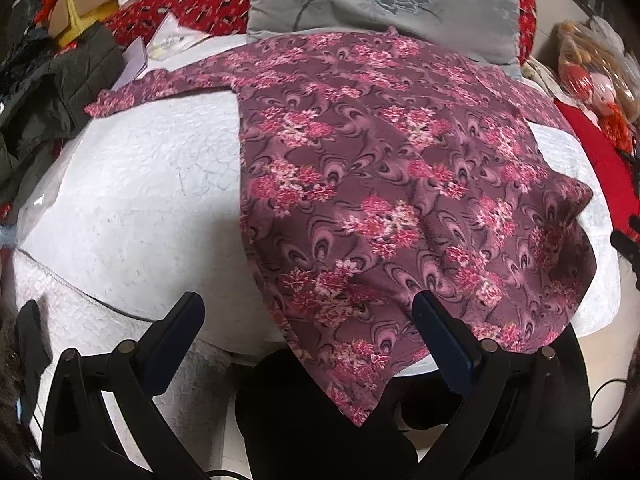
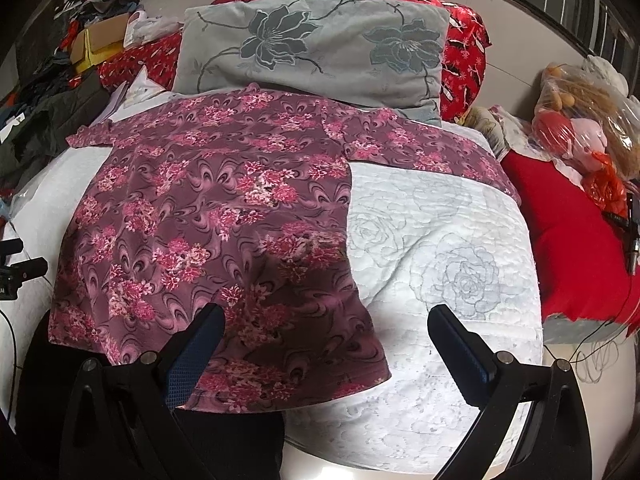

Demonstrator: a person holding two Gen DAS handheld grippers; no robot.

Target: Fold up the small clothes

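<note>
Floral shirt flat on white quilt, both grippers' fingers apart, empty.

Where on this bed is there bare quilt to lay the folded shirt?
Two bare patches of white quilt: one right of the floral shirt, bordered by the red cushion; one left of the shirt, below its sleeve. The far side is crowded: grey pillow, dark jacket, bagged toys.
</note>
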